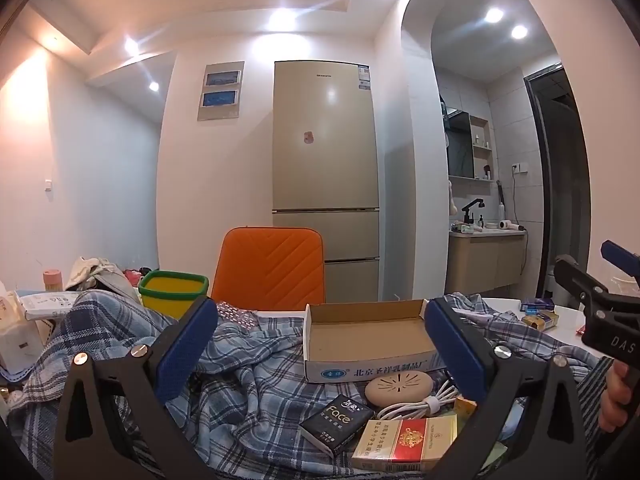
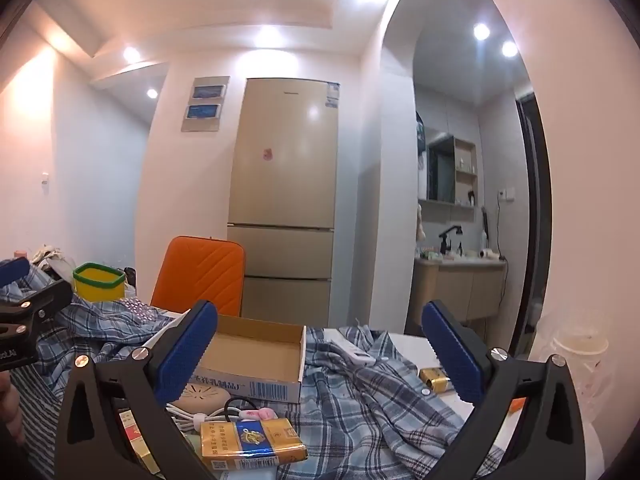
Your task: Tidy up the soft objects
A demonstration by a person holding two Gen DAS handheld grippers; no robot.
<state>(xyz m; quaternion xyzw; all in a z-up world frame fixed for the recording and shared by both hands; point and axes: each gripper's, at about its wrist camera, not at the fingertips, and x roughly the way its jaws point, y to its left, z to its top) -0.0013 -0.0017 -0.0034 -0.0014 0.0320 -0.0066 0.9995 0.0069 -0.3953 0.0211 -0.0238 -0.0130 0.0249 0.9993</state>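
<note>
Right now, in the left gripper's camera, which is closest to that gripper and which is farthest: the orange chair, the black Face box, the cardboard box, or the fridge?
1. Black Face box: low down, right between the open left gripper's fingers.
2. Cardboard box: just behind, on the plaid cloth.
3. Orange chair: past the table, left of middle.
4. Fridge: against the back wall.

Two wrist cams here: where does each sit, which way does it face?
Left wrist: on the left gripper, level, facing the fridge; open fingers, right gripper and a hand at its right edge.
Right wrist: on the right gripper, same heading; left gripper at its left edge.
Shared: cardboard box, plaid cloth, orange chair.
</note>
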